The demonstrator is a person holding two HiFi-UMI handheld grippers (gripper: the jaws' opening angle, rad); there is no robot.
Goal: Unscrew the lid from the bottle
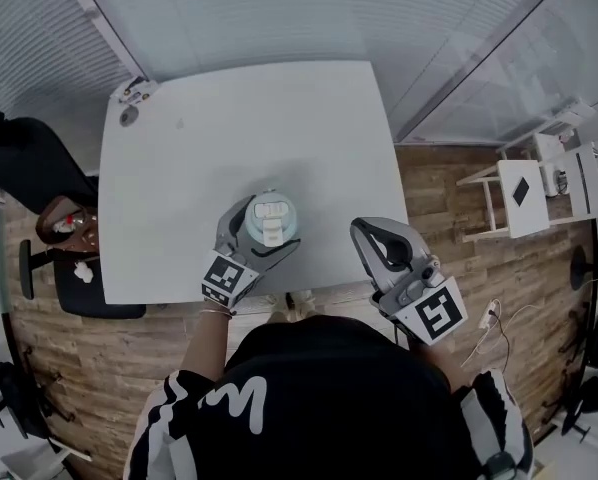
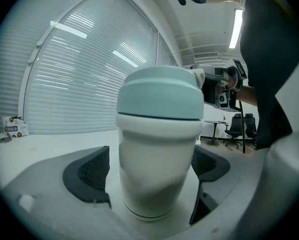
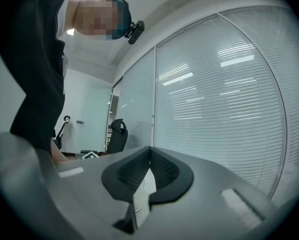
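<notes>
The white desk fills the upper middle of the head view. At its lower edge your left hand-held gripper is clamped on the bottle, low on the body. I judge that this is to stop it turning and to leave the top free. Your right hand-held gripper, lower right, is clenched on nothing (open it before reaching). The pale green lid is not yet off.

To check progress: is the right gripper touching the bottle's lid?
Apart. Head view shows bare table between the right gripper and the lid on the bottle; right gripper view shows jaws shut, empty.
</notes>
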